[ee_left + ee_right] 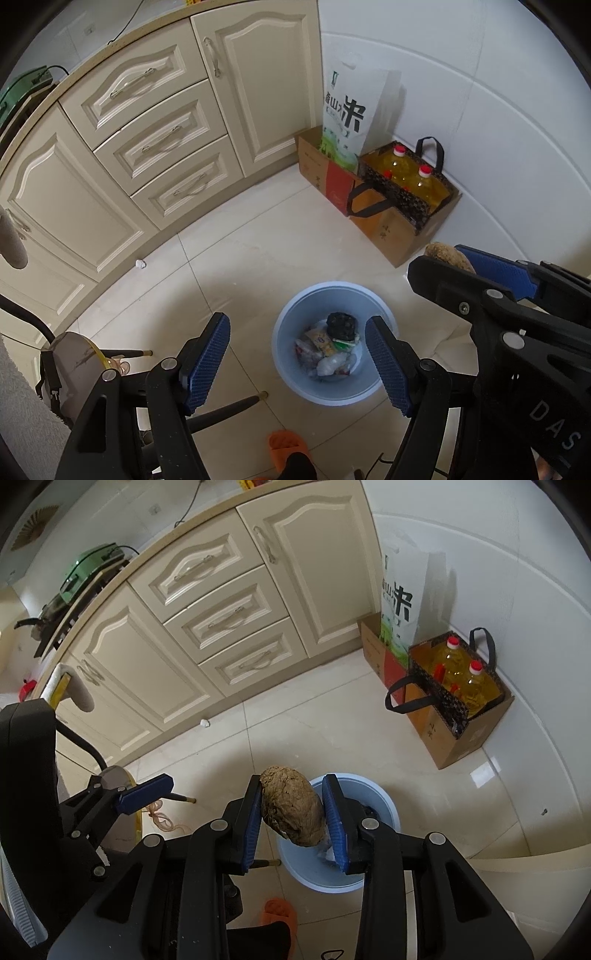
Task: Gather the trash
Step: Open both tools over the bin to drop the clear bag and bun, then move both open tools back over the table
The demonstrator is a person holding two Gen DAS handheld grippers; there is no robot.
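Note:
A light blue bin stands on the tiled floor with wrappers and a black lump inside. My left gripper hangs open above the bin's near side with nothing between its blue pads. My right gripper is shut on a brown, rough, egg-shaped lump, held over the bin's rim. In the left wrist view that right gripper comes in from the right with the brown lump showing between its fingers. A small white paper scrap lies by the cabinet base.
Cream cabinets line the far side. Against the white wall stand a cardboard box, a rice bag and a bag of oil bottles. Stool legs and an orange slipper are near me. Open floor lies between bin and cabinets.

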